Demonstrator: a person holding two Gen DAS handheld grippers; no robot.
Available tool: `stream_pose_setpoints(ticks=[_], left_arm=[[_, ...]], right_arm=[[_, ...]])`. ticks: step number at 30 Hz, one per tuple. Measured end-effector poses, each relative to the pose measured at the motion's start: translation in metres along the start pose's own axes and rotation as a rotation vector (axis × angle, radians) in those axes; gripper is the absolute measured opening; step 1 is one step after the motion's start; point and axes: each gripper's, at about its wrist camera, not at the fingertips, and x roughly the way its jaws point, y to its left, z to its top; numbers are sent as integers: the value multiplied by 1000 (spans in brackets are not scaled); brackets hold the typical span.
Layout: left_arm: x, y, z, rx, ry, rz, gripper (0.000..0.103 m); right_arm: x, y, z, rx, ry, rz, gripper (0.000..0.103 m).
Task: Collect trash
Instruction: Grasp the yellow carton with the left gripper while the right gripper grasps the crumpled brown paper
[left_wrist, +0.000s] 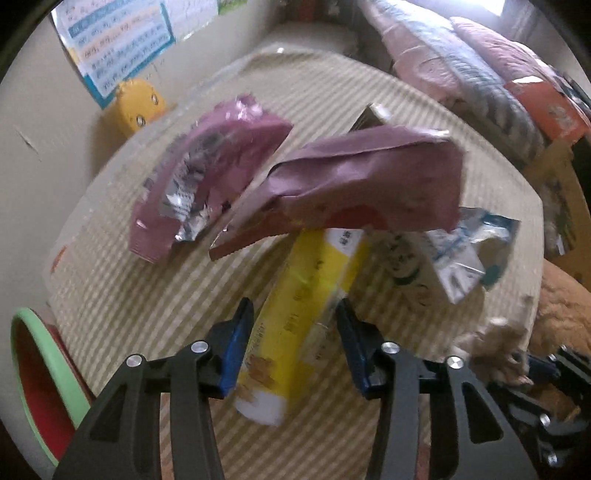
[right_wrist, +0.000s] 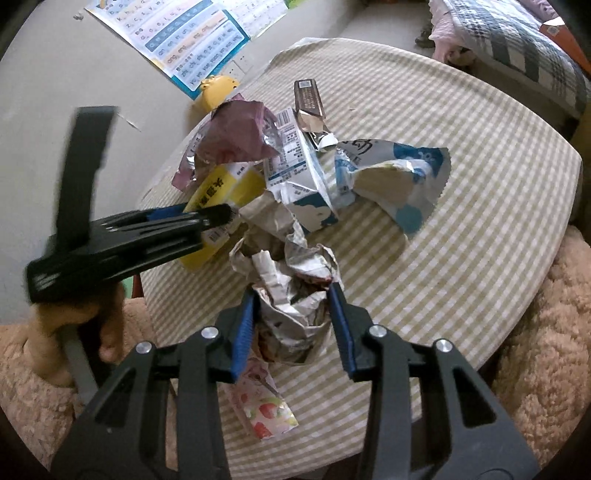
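Snack trash lies heaped on a round table with a striped cloth (right_wrist: 461, 221). My left gripper (left_wrist: 293, 302) points steeply down, and its blue pads press both sides of a long yellow package (left_wrist: 306, 280). From the right wrist view the left gripper (right_wrist: 221, 214) shows side-on at that yellow package (right_wrist: 229, 184). My right gripper (right_wrist: 292, 290) is shut on a crumpled silver wrapper (right_wrist: 291, 306) near the table's front edge. Two purple wrappers (left_wrist: 207, 173) (left_wrist: 369, 181) lie behind the yellow package. A blue-and-white bag (right_wrist: 399, 177) lies to its right.
A white carton (right_wrist: 299, 173), a brown bar wrapper (right_wrist: 308, 99) and a pink strawberry wrapper (right_wrist: 266, 410) lie on the cloth. A green-rimmed red bin (left_wrist: 40, 376) stands left below the table. A yellow duck toy (left_wrist: 138, 107) sits by the wall. Brown plush (right_wrist: 546, 332) surrounds the front.
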Motion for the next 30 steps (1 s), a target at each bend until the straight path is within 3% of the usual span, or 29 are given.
stream_pose_setpoints(ticks=[4,10,13,17,22,26,30], left_arm=[[5,-1,-3,-1,8,-20,45],[-9,-3,-11,14,-28,-39,18],[-16,3,-17,-33,-32,-48,16],[-30,10,-32,-98,-58,-97,16],[-41,6,-52,-65,-52,-83,16],[-26,14,-57,-84,-1,-53,17],[-17,11,-55,-76,6,-39,37]], right_arm=[[0,-5,-1,15,4,6,39],[2,-4,0,12,12,5,39],[3,-2,1,9,16,-4,39],[8,2,1,-3,27,-14,39],[14,8,3,-20,42,-14,39],[15,9,4,-23,46,-11,39],[15,5,5,-3,39,-11,39]])
